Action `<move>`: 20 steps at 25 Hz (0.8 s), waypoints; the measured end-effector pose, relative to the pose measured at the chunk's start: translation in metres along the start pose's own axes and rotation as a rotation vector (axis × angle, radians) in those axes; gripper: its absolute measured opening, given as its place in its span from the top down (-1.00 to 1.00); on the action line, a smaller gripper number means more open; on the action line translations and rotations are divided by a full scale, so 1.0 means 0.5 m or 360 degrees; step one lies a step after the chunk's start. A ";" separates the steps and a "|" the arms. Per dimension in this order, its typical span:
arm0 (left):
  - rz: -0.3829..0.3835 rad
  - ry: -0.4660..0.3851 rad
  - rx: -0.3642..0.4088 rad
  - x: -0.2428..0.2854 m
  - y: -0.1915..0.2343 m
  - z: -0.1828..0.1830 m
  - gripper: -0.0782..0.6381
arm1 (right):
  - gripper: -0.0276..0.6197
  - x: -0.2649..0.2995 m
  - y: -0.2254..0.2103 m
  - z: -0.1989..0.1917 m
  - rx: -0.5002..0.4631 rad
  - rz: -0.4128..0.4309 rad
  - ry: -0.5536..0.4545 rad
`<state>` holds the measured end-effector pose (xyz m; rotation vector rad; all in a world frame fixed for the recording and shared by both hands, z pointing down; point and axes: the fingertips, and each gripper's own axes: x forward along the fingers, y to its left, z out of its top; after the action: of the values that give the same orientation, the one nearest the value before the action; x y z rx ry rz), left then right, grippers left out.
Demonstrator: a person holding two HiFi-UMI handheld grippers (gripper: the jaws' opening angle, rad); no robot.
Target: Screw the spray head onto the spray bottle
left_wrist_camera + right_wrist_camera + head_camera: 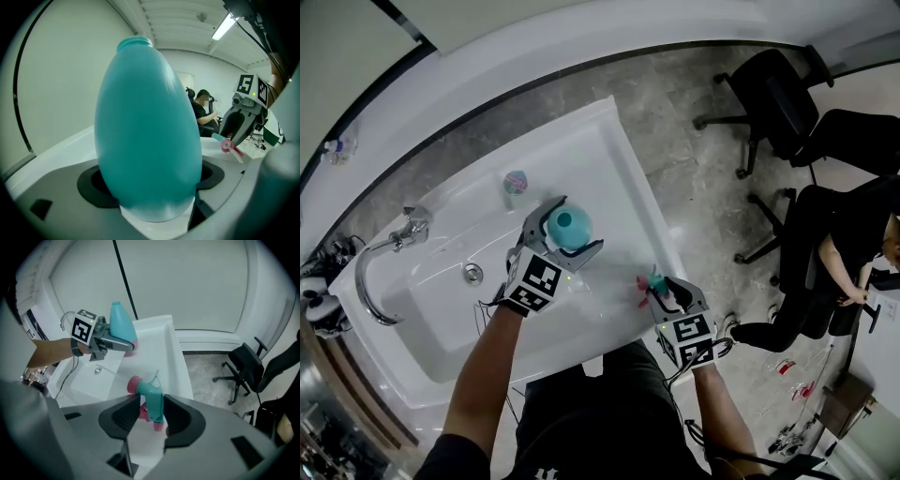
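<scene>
Left hand-held gripper (577, 225) on bottle (145, 131), right hand-held gripper (661, 289) on sprayer (151, 398)

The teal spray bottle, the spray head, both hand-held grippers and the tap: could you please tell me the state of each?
Teal plastic spray bottle: uncapped, neck open, gripped around its body.
Teal and pink spray head: off the bottle, held apart from it.
Left hand-held gripper: shut on the spray bottle.
Right hand-held gripper: shut on the spray head.
Chrome tap: no water seen running.
</scene>
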<state>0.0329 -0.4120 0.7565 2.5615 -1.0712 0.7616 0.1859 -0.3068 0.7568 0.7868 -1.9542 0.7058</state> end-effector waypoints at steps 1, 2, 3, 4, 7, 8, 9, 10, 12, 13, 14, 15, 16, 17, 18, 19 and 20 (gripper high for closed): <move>-0.0010 0.0014 -0.0004 -0.011 -0.004 0.006 -0.47 | 0.42 -0.018 0.005 0.016 -0.0012 0.0005 -0.0035; -0.0022 0.0025 -0.0006 -0.024 -0.010 0.015 -0.47 | 0.42 -0.037 0.012 0.032 -0.0031 0.0008 -0.0074; -0.0038 0.0031 -0.0007 -0.038 -0.018 0.026 -0.47 | 0.42 -0.060 0.020 0.049 -0.0058 0.0011 -0.0114; -0.0058 0.0036 -0.0008 -0.055 -0.027 0.041 -0.47 | 0.42 -0.086 0.030 0.067 -0.0096 0.0017 -0.0158; -0.0130 0.0071 -0.0004 -0.122 -0.060 0.093 -0.47 | 0.42 -0.183 0.072 0.120 -0.0209 0.0053 -0.0293; -0.0161 0.0081 -0.0011 -0.150 -0.073 0.111 -0.47 | 0.42 -0.223 0.088 0.143 -0.0252 0.0061 -0.0339; -0.0194 0.0089 -0.0019 -0.180 -0.084 0.127 -0.48 | 0.42 -0.263 0.104 0.168 -0.0307 0.0067 -0.0391; -0.0226 0.0096 -0.0025 -0.211 -0.095 0.141 -0.47 | 0.42 -0.302 0.119 0.192 -0.0362 0.0073 -0.0445; -0.0286 0.0100 -0.0054 -0.273 -0.117 0.160 -0.47 | 0.42 -0.378 0.150 0.232 -0.0467 0.0086 -0.0544; -0.0322 0.0097 -0.0085 -0.304 -0.128 0.168 -0.48 | 0.42 -0.415 0.166 0.251 -0.0523 0.0090 -0.0590; -0.0362 0.0090 -0.0128 -0.335 -0.140 0.177 -0.47 | 0.42 -0.449 0.183 0.269 -0.0584 0.0093 -0.0636; -0.0408 0.0081 -0.0178 -0.364 -0.151 0.187 -0.48 | 0.42 -0.482 0.201 0.289 -0.0649 0.0094 -0.0684; -0.0457 0.0070 -0.0228 -0.393 -0.162 0.198 -0.48 | 0.42 -0.514 0.218 0.311 -0.0712 0.0097 -0.0738; -0.0509 0.0059 -0.0272 -0.421 -0.175 0.209 -0.48 | 0.42 -0.543 0.236 0.335 -0.0769 0.0102 -0.0798; -0.0563 0.0050 -0.0309 -0.448 -0.189 0.220 -0.48 | 0.42 -0.571 0.252 0.359 -0.0817 0.0110 -0.0861; -0.0619 0.0044 -0.0334 -0.471 -0.204 0.231 -0.48 | 0.42 -0.597 0.266 0.383 -0.0862 0.0118 -0.0921; -0.0673 0.0042 -0.0344 -0.493 -0.220 0.240 -0.48 | 0.42 -0.620 0.277 0.406 -0.0908 0.0121 -0.0974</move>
<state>0.0105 -0.2431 0.5154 2.4569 -0.5363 0.5345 0.1015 -0.2901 0.3705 0.6055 -2.5669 -0.0987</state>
